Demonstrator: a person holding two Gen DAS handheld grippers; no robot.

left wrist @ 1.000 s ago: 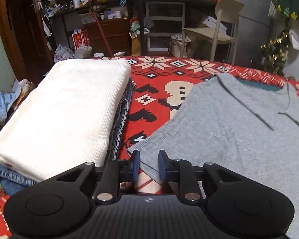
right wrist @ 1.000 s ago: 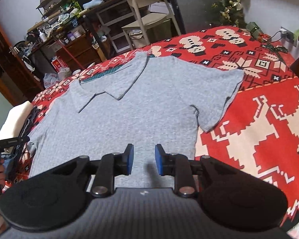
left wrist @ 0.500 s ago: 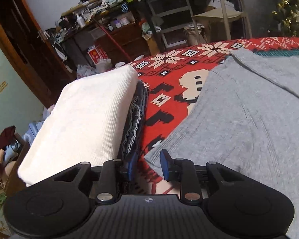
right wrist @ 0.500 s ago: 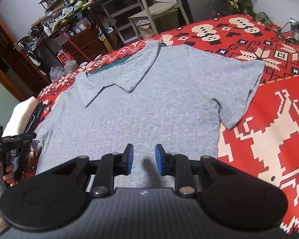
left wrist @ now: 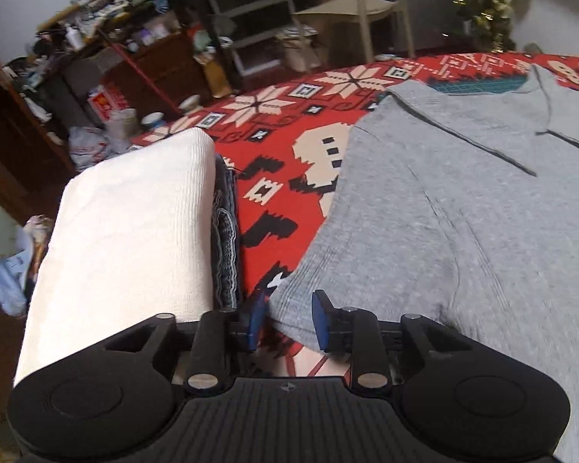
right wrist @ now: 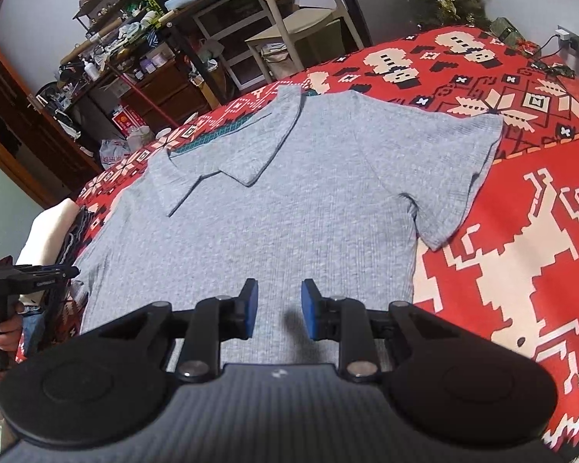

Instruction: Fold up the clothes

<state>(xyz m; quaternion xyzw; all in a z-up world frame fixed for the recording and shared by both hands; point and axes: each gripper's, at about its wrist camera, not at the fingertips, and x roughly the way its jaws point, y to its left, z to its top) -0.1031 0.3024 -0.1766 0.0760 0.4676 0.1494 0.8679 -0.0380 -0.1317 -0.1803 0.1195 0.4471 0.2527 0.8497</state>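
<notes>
Even indoor light, fisheye-warped, slight blur

The grey shirt's [right wrist: 289, 200] hem seems hidden behind the right hand-held gripper [right wrist: 278, 308].

One grey polo shirt [right wrist: 289, 193] is spread on one red patterned blanket [right wrist: 521, 231]. Two grippers are out: the left gripper [left wrist: 287, 318] and the right gripper [right wrist: 278, 308], each with two blue pads. One stack of folded clothes [left wrist: 135, 231] sits at the side, one white piece on top. One pale chair [right wrist: 289, 11] stands behind, and one small decorated tree [left wrist: 486, 11].
</notes>
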